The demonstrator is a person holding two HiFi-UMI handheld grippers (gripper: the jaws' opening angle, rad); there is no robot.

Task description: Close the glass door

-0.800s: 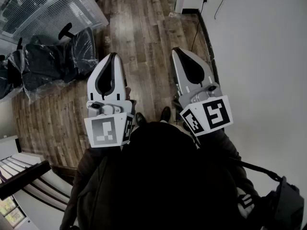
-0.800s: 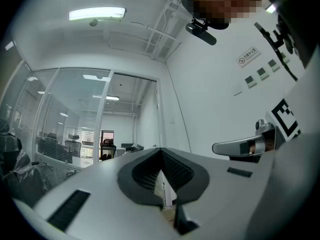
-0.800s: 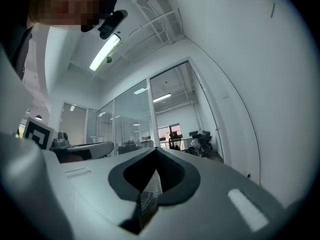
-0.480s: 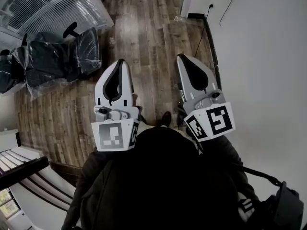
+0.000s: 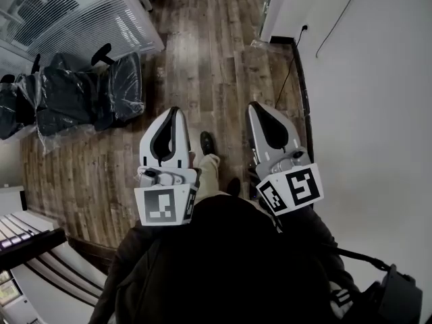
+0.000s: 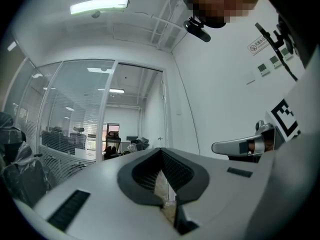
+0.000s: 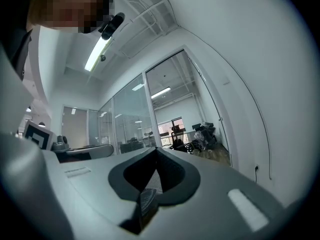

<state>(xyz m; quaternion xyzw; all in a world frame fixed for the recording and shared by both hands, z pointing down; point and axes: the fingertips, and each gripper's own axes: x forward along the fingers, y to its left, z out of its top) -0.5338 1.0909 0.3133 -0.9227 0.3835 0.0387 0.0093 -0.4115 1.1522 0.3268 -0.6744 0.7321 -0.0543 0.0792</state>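
Glass door: not yet closed, judging by the clear doorway. Nearest, left gripper and right gripper held side by side, jaws of each pressed together on nothing. Below and beyond them, wood floor. Far ahead of both tips, seemingly swung open, untouched and out of reach; approach, contact and push all left to do.
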